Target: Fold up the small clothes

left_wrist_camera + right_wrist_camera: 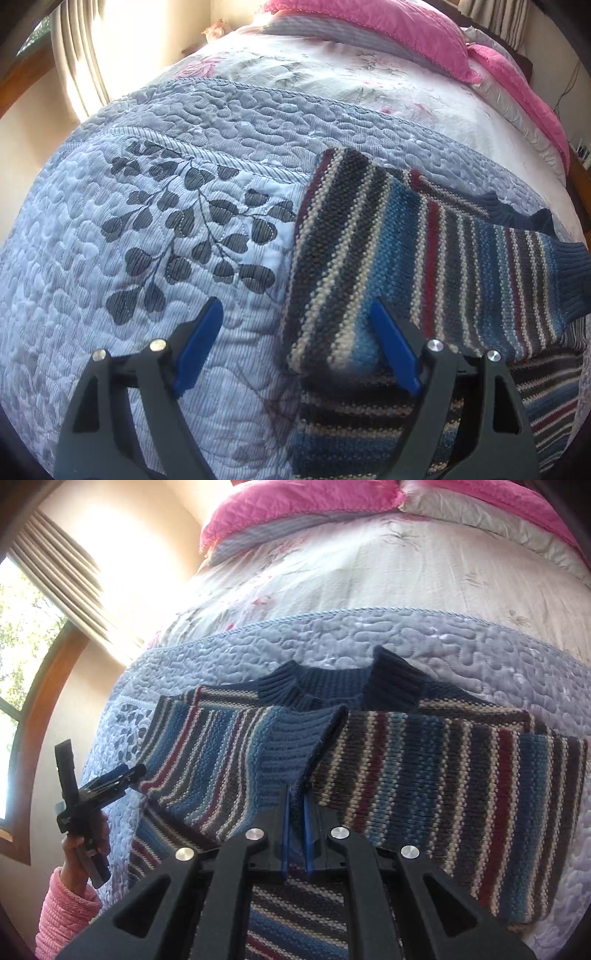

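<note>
Left wrist view: a bed covered by a pale blue quilted bedspread [155, 177] printed with dark leaf sprigs. Beyond it lie a white floral sheet [332, 70] and pink pillows [388, 26]. Pleated curtains [77, 62] hang at the sunlit wall on the left; the right wrist view adds a wood-framed window [33, 686]. No readable writing or brand appears.

The striped knitted sweater [388, 236] lies on the bedspread, both sleeves folded across the body. The left gripper [295, 325] has its jaws spread wide, holding nothing, one finger over the sweater's edge. The right gripper [296, 797] is closed, pinching the ribbed blue cuff [299, 738] of one sleeve.
</note>
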Motion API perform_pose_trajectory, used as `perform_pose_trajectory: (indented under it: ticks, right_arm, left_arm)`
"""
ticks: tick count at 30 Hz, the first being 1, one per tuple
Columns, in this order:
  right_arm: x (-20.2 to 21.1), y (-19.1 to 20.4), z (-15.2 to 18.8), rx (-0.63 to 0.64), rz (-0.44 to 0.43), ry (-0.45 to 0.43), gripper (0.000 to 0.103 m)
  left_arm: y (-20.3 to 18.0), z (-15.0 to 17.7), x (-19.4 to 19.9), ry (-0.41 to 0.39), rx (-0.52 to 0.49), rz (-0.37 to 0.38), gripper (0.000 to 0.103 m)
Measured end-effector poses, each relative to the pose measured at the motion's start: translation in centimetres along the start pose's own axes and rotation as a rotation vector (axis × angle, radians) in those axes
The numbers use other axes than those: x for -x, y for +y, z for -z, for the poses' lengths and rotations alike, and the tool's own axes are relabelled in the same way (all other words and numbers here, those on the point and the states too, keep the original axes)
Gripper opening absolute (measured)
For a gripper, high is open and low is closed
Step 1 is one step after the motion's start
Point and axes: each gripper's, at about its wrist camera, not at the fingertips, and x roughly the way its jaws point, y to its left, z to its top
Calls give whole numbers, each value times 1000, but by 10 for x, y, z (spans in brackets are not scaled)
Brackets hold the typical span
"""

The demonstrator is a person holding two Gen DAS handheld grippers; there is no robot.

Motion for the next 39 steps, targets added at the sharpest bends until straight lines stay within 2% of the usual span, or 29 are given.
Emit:
perform_pose_trajectory:
  ticks: [5,8,10,12,14,16,19,20,24,26,27,28,30,33,34,36,39]
  right_arm:
    - [-18,-25,7,-7,87,48,7]
    - [-35,-32,16,2,126,90,14]
    - [-32,-35,18,-8,105,83,15]
    - [-23,-40,16,-34,70,65,26]
    - [-15,-46,10,-58,50,48,32]
    - [-15,-52,2,-92,40,45,32]
    - [-30,-55,-10,-126,-1,88,32]
    - [-35,-56,-12,-132,15,99,30]
    - [-29,-52,-18,-77,50,32,6]
    - [-22,-50,-18,-64,53,-4,4]
    - [-23,-52,-18,-72,71,0,4]
    - [-26,-54,-17,-77,101,11,3]
    - [-36,-61,-13,-64,191,43,0]
    - [-36,-69,-7,-82,141,41,0]
    - [-32,-69,-6,-83,125,37,1]
    - [-22,-67,-1,-72,110,32,13]
    - [-11,-61,7,-44,94,38,25]
  left_arm:
    - [-17,5,-23,48,-49,-44,83]
    - [-16,6,-31,52,-36,-51,86]
    - [-15,5,-29,60,-30,-42,85]
    - [-13,1,-19,42,-29,-27,84]
    - [-11,-5,-3,-17,-21,-14,84]
    - [-14,-14,8,-65,-26,-9,84]
    - [-27,-26,3,-58,-43,-7,84]
    - [-31,-28,-1,-44,-45,1,84]
    - [-44,-26,-9,-49,-41,51,82]
    - [-51,-24,-15,-52,-59,65,82]
    - [-55,-23,-22,-40,-78,33,82]
    - [-58,-21,-30,-27,-95,-5,82]
    - [-57,-18,-43,-14,-103,-26,87]
    - [-51,-19,-46,-5,-69,-11,89]
    - [-50,-20,-43,-3,-57,-3,87]
    - [-47,-19,-34,2,-50,11,87]
    - [-45,-12,-11,-31,-63,28,87]
